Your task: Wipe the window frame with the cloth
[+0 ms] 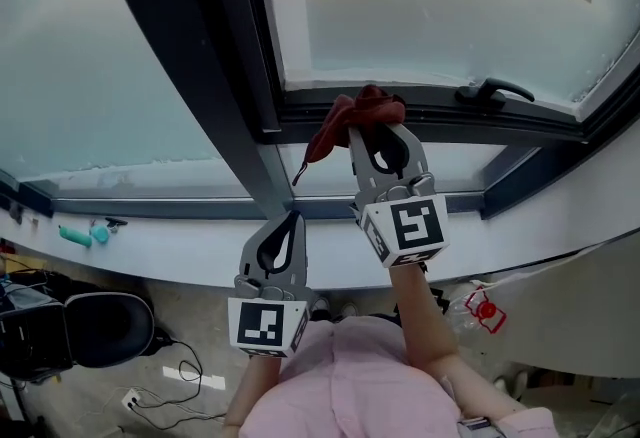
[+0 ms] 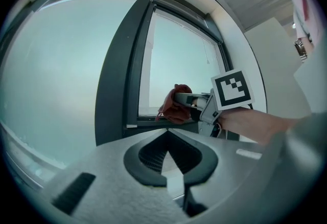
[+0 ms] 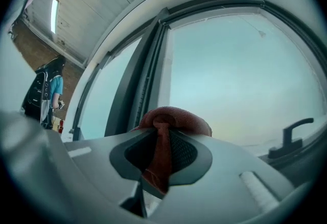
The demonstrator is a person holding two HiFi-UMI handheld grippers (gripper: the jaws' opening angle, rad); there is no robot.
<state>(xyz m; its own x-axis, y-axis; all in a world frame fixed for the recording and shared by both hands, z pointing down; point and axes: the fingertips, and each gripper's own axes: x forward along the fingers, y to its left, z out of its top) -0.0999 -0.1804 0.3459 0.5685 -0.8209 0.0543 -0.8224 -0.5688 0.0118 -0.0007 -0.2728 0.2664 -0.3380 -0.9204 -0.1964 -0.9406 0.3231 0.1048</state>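
Right claw [image 1: 377, 129] pinching cloth [image 1: 362, 110], left claw [image 1: 291, 218] closed empty; press cloth flat and slide along window frame [image 1: 440, 117].

Your right gripper [image 1: 380, 133] reaches forward and higher, bare forearm [image 1: 422, 311] extended, jaws clamped on the cloth [image 1: 362, 114]. Your left gripper [image 1: 291, 218] sits lower and nearer, jaws together, empty.

Room along the window frame [image 1: 440, 118]
I see it bare between the cloth [image 1: 360, 111] and the handle [image 1: 490, 91] on my right; the dark upright post [image 1: 225, 76] stands close on the cloth's left.
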